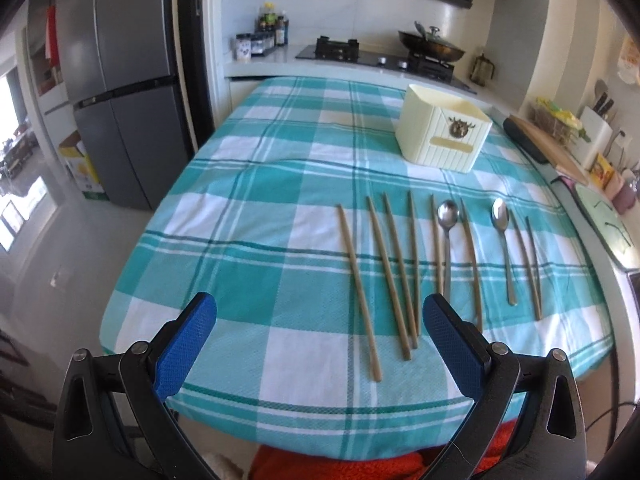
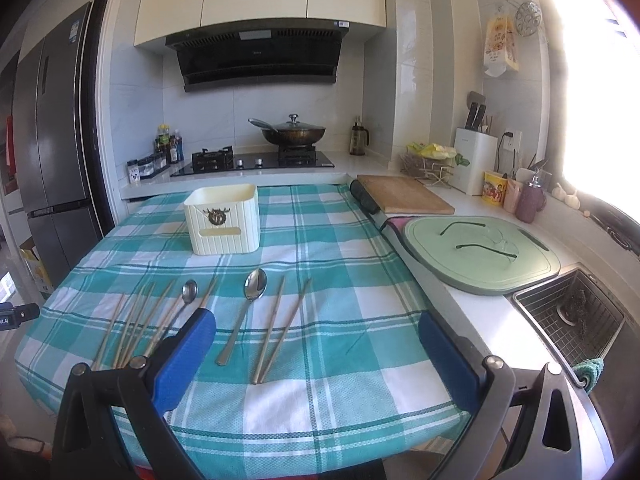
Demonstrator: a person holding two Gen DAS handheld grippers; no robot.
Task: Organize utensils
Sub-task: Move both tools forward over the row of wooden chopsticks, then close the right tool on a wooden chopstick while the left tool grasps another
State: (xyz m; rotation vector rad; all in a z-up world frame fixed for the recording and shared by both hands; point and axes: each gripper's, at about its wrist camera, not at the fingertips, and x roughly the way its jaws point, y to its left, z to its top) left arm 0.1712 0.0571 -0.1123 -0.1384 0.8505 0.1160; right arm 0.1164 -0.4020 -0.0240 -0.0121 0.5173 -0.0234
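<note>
Both grippers: the left gripper (image 1: 320,340) and the right gripper (image 2: 318,354), each with black arms and blue textured pads, hover over the near edge of the table, jaws spread wide, nothing between them.
Progress: judged from the layout, nothing is sorted yet; every utensil lies flat on the cloth and none shows above the holder's rim, though its inside is hidden from these views.
Left to do: by my reading, lift each chopstick and spoon and stand it in the holder.
Cloth: teal-and-white checked woven tablecloth (image 1: 248,248), a fine waffle texture, draped over the table's edge.
Chopsticks: slim tan chopsticks (image 1: 394,272), probably wood or bamboo, eight by my count, lying roughly parallel in a row with a separate pair (image 2: 280,330) at the right end.
Spoons: long-handled shiny steel spoon (image 1: 446,240) among the chopsticks, and a second steel spoon with a broader bowl (image 2: 248,308) just left of the right-hand pair.
Holder: cream ribbed plastic utensil holder with a bronze deer-head badge (image 2: 224,220), rectangular with rounded corners, open-topped, upright beyond the utensils and well apart from them.
</note>
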